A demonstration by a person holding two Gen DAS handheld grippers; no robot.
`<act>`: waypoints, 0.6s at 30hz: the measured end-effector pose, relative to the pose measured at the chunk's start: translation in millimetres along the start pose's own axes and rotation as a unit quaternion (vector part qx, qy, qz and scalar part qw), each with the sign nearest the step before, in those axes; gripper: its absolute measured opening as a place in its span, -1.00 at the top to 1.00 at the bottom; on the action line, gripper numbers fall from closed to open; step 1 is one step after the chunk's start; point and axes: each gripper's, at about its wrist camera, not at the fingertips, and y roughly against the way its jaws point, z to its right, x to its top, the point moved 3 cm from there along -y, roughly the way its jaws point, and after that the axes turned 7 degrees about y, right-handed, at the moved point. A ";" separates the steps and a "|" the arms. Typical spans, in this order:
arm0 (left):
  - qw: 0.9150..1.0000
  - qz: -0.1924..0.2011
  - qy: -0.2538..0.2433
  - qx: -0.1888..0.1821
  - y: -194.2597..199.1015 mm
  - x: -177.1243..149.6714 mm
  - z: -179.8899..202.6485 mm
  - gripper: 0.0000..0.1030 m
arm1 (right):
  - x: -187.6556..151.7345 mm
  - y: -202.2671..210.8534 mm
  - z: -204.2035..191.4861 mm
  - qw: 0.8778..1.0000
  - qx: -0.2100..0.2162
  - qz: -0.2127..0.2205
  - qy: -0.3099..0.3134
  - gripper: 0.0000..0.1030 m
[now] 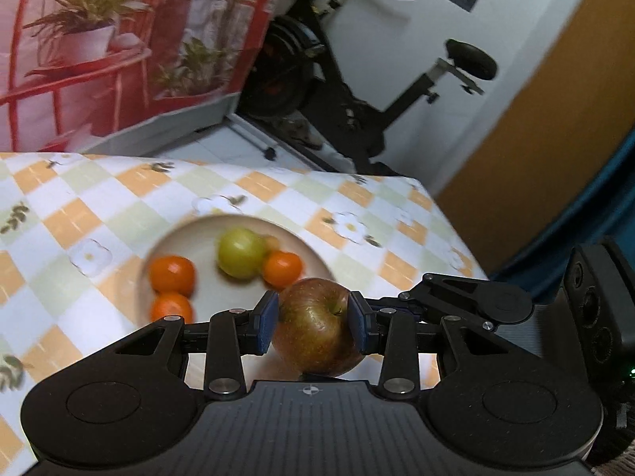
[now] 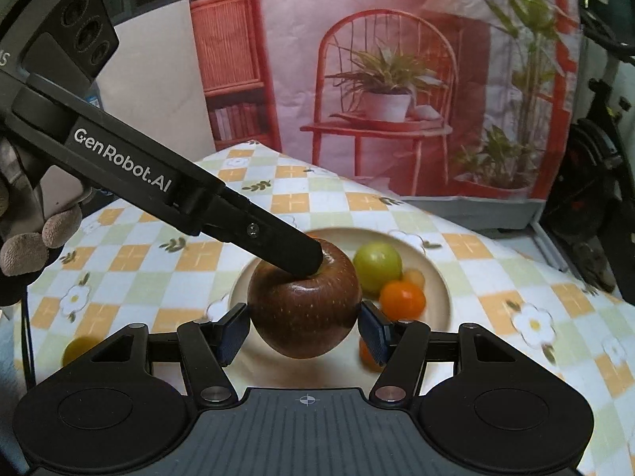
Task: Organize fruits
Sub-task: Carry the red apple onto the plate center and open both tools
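- Left gripper [image 1: 313, 321] of ours clamped a red apple [image 1: 315, 327] between its blue pads, lifted above the cream plate [image 1: 190, 234].
- Our right gripper [image 2: 303, 327] flanked that apple [image 2: 304, 309]; we could not tell whether its pads pressed it.
- On the plate we saw a green apple [image 1: 241, 252] and three oranges [image 1: 172, 273], on the checked tablecloth [image 1: 99, 206].

Checked-cloth table [image 2: 131, 258] bearing a fruit plate [image 2: 440, 277] and a yellow fruit [image 2: 77, 347].
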 end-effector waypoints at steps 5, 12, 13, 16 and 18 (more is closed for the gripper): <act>1.000 -0.009 0.007 0.022 -16.7 15.1 -21.2 0.21 | 13.4 -40.9 9.2 1.000 0.003 -0.021 -0.011 -0.09; 0.999 -0.022 0.014 0.029 -32.8 16.9 -42.6 0.21 | 10.4 -76.3 15.0 0.999 -0.004 -0.047 -0.015 -0.08; 0.999 -0.022 0.016 0.029 -34.0 16.5 -44.0 0.21 | 10.1 -78.7 15.0 0.999 -0.005 -0.048 -0.016 -0.08; 0.999 -0.021 0.021 0.030 -37.5 18.2 -49.0 0.21 | 9.7 -85.5 16.0 0.999 -0.012 -0.050 -0.014 -0.08; 0.999 -0.020 0.020 0.032 -39.8 18.5 -49.9 0.22 | 9.8 -89.4 16.7 0.999 -0.017 -0.049 -0.012 -0.08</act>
